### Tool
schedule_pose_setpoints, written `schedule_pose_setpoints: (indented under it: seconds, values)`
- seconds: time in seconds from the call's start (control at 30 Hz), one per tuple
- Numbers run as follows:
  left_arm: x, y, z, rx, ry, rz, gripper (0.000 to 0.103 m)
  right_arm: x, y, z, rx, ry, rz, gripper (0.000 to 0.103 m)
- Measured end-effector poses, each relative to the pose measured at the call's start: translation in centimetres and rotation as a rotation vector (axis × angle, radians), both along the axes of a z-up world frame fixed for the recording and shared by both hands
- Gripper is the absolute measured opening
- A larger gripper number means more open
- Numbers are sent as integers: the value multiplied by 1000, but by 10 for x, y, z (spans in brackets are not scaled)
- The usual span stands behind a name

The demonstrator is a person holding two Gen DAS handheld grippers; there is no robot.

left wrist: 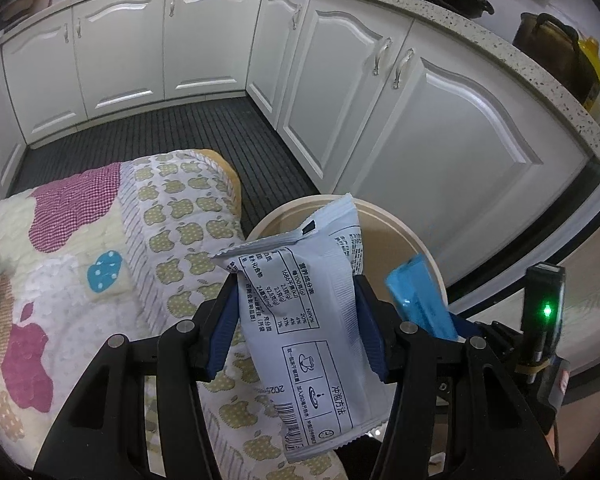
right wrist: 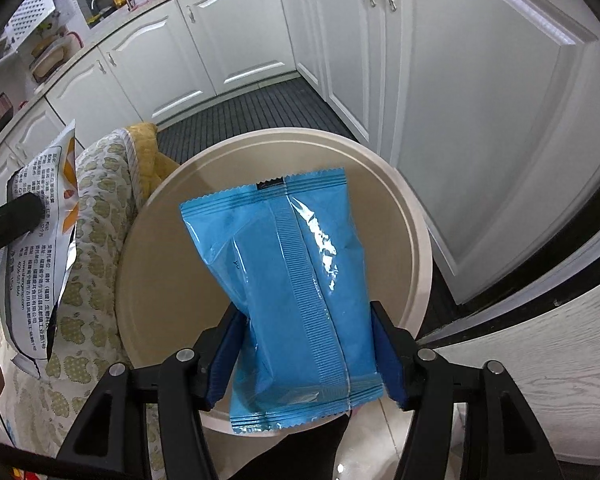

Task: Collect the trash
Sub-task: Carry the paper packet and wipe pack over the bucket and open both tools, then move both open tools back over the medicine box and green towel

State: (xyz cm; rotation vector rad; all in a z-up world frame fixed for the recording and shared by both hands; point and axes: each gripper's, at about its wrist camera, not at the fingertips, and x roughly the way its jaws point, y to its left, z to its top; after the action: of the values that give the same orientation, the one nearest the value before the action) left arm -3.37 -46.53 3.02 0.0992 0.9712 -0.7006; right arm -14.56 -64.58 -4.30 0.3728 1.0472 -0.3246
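Trash is in both claws and both hang at the bin, so the collecting looks nearly finished for these two pieces; the drop itself is not yet done. Furthest left lies a quilted cloth (left wrist: 100,248) with apple prints, covering the tabletop, its edge just beside the bin. The left claw (left wrist: 296,320) holds a white packet (left wrist: 300,320) between its blue pads, the packet's upper end reaching over the near rim of the round beige bin (left wrist: 396,216) while the rest still hangs above the cloth. Further right, the right claw (right wrist: 306,354) has a blue packet (right wrist: 296,280) between its pads, directly above the bin's open mouth; whether the pads press firmly I cannot tell, though the packet stays up between them. The bin looks empty inside as far as can be seen. For room, the blue packet has clear space below it. The white one probably needs shifting further right to clear the rim. White cabinet doors (left wrist: 440,128) stand close behind the bin.
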Motion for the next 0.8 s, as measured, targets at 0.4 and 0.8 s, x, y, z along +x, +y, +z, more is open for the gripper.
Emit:
schedule_pose_setpoints:
  seconds: [0.4,0.8]
  values:
    - [0,10,-4,1,22,3,62,-3,-1,-4,18,23,-9,72]
    - [-2,57,5,23,5,61,62,-2,32,16,3,-7,51,73]
